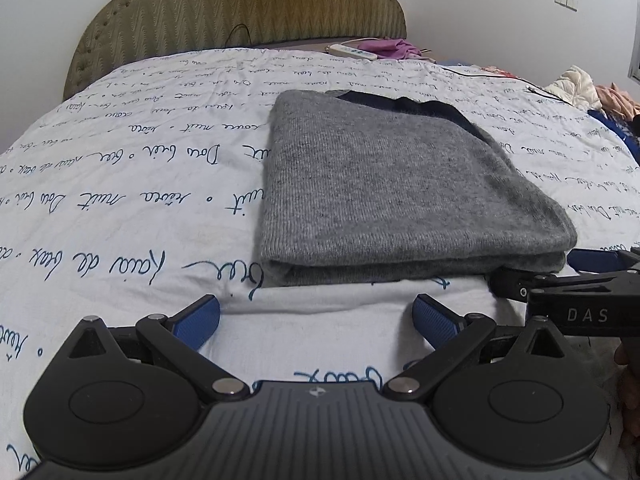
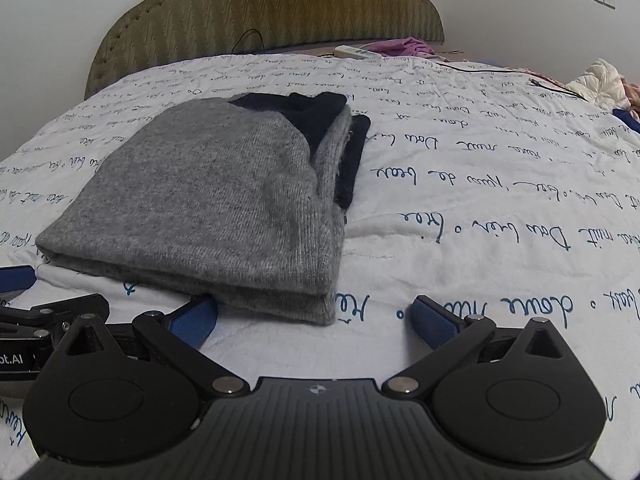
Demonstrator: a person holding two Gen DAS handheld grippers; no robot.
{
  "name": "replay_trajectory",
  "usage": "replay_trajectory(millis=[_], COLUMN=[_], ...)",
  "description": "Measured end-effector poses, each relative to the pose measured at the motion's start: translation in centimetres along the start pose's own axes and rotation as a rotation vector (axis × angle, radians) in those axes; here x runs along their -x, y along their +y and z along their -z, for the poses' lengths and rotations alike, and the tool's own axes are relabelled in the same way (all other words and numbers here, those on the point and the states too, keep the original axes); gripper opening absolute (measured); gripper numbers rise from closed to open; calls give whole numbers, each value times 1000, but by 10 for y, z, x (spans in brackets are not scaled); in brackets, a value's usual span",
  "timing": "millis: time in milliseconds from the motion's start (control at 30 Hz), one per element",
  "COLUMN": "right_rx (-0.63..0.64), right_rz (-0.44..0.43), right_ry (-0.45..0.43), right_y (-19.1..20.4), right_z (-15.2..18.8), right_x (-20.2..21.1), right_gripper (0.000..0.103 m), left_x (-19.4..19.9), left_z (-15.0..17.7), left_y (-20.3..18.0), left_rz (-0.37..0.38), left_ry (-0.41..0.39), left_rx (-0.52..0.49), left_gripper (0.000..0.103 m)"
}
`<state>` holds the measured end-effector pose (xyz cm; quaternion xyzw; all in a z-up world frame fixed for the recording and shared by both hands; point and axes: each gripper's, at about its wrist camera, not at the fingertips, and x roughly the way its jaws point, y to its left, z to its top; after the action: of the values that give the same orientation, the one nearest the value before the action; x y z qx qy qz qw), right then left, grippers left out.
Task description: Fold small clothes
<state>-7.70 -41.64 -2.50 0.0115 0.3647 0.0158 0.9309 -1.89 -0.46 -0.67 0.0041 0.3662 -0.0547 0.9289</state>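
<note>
A grey knit garment with dark navy trim lies folded in a neat stack on the bed, in the left wrist view [image 1: 384, 184] and in the right wrist view [image 2: 224, 200]. My left gripper [image 1: 316, 316] is open and empty, just in front of the garment's near edge. My right gripper [image 2: 314, 316] is open and empty; its left fingertip [image 2: 196, 316] sits at the garment's near right corner. The right gripper also shows at the right edge of the left wrist view [image 1: 560, 280]. The left gripper shows at the left edge of the right wrist view [image 2: 24, 292].
The bed has a white quilt with blue handwriting print [image 1: 120, 184] and an olive padded headboard [image 1: 248, 4]. A power strip [image 1: 352, 51], purple cloth [image 1: 390, 48] and a black cable [image 1: 500, 76] lie at the far side. More clothes are piled at the right [image 1: 576, 88].
</note>
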Motion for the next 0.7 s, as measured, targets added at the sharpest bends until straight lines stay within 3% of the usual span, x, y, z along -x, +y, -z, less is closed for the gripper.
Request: replay_trajectory(millis=[700], right_rx=[-33], right_rz=[-24], right_ry=[14], right_y=[-3], right_z=[-1], right_x=[2], right_gripper=[103], left_x=[-5], left_z=[-5], left_y=[1], left_rz=[1], left_ry=[19], left_rx=[7], left_gripper=[103])
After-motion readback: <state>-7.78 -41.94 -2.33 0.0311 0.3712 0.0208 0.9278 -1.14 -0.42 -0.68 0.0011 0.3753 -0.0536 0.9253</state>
